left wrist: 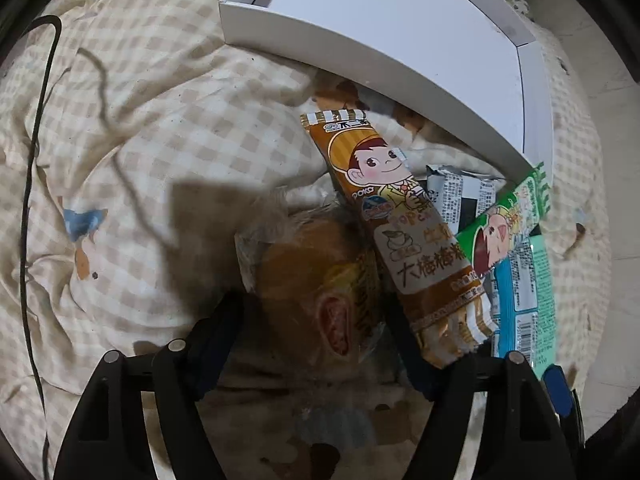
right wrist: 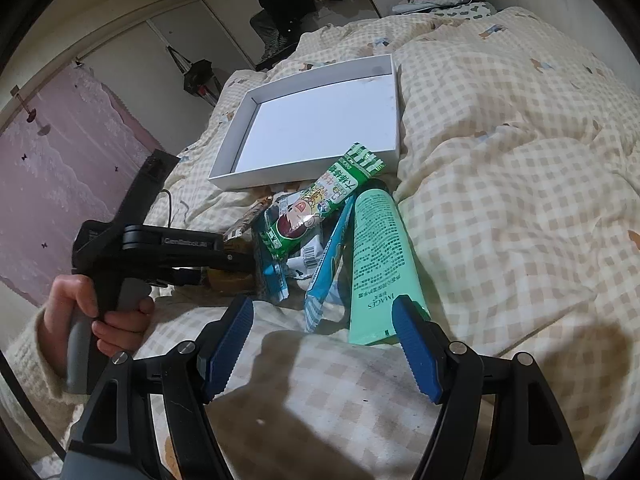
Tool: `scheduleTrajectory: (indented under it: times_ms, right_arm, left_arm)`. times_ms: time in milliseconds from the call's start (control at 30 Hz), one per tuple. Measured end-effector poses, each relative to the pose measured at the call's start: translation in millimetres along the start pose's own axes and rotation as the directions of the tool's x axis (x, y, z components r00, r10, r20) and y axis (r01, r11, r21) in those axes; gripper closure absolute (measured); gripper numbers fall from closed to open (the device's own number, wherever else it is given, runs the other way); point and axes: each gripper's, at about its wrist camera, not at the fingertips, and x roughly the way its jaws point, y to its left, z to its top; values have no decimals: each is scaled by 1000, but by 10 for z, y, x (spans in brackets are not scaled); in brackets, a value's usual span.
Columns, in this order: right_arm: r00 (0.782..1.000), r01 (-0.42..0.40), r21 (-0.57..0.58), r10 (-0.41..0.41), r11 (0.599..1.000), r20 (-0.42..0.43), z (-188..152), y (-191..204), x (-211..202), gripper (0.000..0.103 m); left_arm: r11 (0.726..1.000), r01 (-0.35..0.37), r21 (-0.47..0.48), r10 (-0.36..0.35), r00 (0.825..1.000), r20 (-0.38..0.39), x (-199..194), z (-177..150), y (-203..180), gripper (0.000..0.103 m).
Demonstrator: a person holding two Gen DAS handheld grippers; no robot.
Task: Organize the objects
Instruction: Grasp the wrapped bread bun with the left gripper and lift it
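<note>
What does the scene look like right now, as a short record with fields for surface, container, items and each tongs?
surface: checked quilt
container: white tray, nothing in it
items: brown candy bar, green candy bar, mint tube, wrapped bun, piled just outside the tray
left tongs: open, straddling the wrapped bun
right tongs: open, holding nothing, near the mint tube

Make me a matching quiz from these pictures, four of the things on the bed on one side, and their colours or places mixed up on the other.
Things:
1. box
2. tube
3. brown snack bar
4. bread pack

Descriptions:
A. mint green, beside the right tongs
B. white, holding nothing
C. between the left tongs' fingers
D. cartoon boy's face, lying over other packets

Pairs: 1-B, 2-A, 3-D, 4-C
</note>
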Motion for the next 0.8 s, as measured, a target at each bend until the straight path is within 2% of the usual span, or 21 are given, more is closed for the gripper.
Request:
scheduleTrajectory:
  times_ms: [67,200,333,400,467,533,600,633,700,733,800]
  right_arm:
    - [1000,2,4,-2,1000,-2,2,-3,5,30]
    - [1000,5,17,-4,1000,-7,7,-28,27,30]
    - [1000,4,19,-4,1000,-9,12,-33,32,30]
    - [1000,6,19,-5,1000,-9,10,-30,28,30]
    - [1000,8,20,-8,1000,-9,8,-30,27,30]
    - [1000,11,23,-11,1000,-7,3,-31,24,30]
    - [1000,15,25,-15,1000,-9,-1,-34,25,30]
    - [1000,19,28,-19,999,-14,-2,-38,34,30]
    - [999,21,37,-20,999,-29,-3,-56,62,30]
    - [999,22,41,-20,999,-33,-3,-66,67,30]
    - [999,24,46,-23,999,-35,-5,-79,71,30]
  left_arm:
    - [1000,22,2,-22,1000,-2,-69,-29,4,53]
    - [997,18,80,-21,999,35,-345,-94,19,57]
    - [991,20,134,-36,992,119,-749,-177,127,58]
    - [985,10,175,-43,982,182,-926,-257,182,58]
    - [978,-56,201,-5,957,290,-1108,-326,215,58]
    - [967,-104,233,6,922,387,-1212,-362,271,58]
    - [952,-97,290,-46,892,451,-1250,-562,275,58]
    - [946,-93,310,-65,884,462,-1223,-554,307,58]
    - [926,-95,366,-110,859,500,-1150,-698,252,58]
    - [913,-115,392,-120,842,526,-1121,-778,225,57]
    - [887,-151,436,-134,819,557,-1048,-879,182,57]
